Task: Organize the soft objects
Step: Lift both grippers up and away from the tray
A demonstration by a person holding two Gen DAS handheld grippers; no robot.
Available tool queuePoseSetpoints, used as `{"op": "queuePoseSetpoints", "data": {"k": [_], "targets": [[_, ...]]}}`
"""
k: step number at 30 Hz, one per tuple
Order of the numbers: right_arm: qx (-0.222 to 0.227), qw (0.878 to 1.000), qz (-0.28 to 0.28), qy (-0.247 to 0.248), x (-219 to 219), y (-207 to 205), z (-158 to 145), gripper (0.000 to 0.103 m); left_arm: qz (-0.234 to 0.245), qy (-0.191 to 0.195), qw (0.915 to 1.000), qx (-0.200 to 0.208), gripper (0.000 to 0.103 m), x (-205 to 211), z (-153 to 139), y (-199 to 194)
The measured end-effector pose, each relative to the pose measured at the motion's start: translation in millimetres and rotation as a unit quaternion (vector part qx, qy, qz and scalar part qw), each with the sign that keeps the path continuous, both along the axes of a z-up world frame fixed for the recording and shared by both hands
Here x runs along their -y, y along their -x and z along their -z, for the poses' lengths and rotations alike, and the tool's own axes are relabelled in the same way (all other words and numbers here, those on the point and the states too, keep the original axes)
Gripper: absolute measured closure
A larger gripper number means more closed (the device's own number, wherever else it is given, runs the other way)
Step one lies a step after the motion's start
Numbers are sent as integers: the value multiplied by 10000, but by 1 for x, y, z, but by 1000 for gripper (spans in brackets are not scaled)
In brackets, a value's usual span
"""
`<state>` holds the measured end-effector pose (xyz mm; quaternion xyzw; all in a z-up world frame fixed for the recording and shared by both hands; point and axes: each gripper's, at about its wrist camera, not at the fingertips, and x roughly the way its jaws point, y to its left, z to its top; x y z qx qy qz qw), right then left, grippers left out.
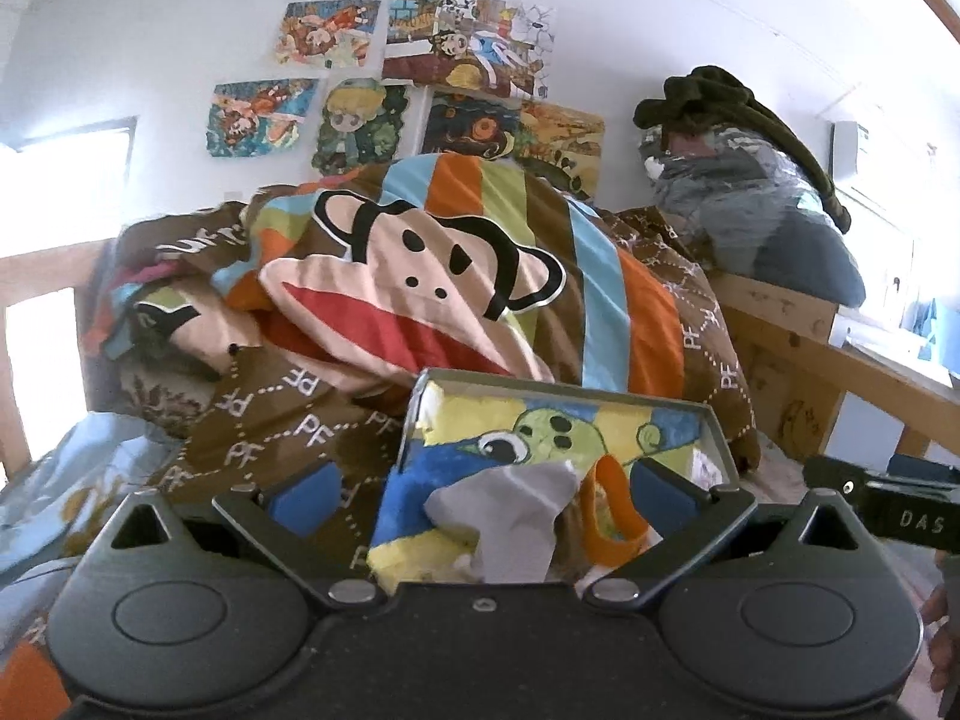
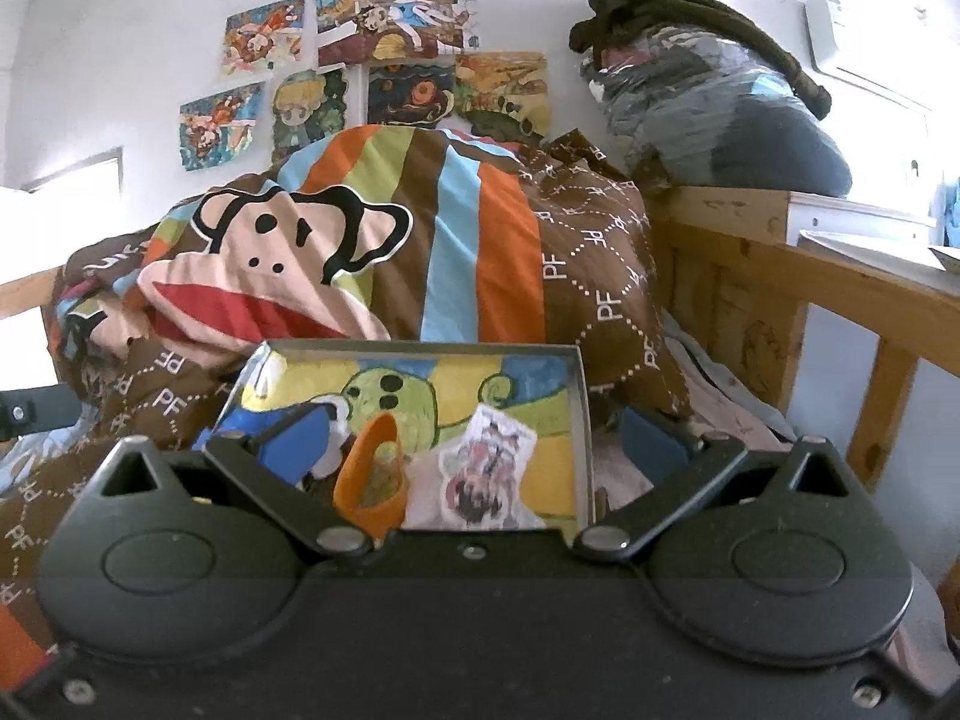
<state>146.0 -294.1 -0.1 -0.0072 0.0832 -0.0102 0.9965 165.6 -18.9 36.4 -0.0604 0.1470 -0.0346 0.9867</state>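
Observation:
A shallow grey-rimmed box [image 1: 420, 396] lies on the bed, lined with bright fleece showing a green cartoon face. In it are a grey cloth [image 1: 510, 516] and an orange ring [image 1: 612, 516]. My left gripper [image 1: 480, 489] is open, its blue pads wide apart in front of the box and pressing on nothing. In the right wrist view the same box [image 2: 579, 384] holds the orange ring [image 2: 372, 480] and a printed white cloth [image 2: 486, 462]. My right gripper [image 2: 474, 441] is open too, pads spread and gripping nothing. Behind the box rises a crumpled monkey-face quilt [image 1: 420, 276] [image 2: 336, 252].
A wooden bed rail [image 1: 780, 324] [image 2: 750, 276] runs along the right. On it sits a clear bag of clothes [image 1: 750, 198] with a dark plush on top. Posters [image 1: 456, 48] cover the wall. A light blue sheet [image 1: 90, 468] lies at the left. The other gripper's body [image 1: 900, 510] shows at the right edge.

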Motion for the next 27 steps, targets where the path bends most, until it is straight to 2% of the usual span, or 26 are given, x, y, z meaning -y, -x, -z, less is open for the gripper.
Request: {"op": "queuePoseSetpoints", "data": {"k": [4, 9, 16, 27], "targets": [[73, 9998, 62, -163, -3, 31, 11, 0, -30, -98, 9999, -77, 1, -3, 5, 24], [-64, 9995, 19, -303, -5, 76, 27, 0, -65, 41, 9997, -245, 1, -7, 16, 52], [50, 9988, 123, -480, -3, 129, 38, 0, -116, 7, 9991, -402, 1, -9, 27, 78], [84, 9987, 104, -502, -2, 173, 50, 0, -91, -68, 9985, -528, 1, -5, 36, 103]]}}
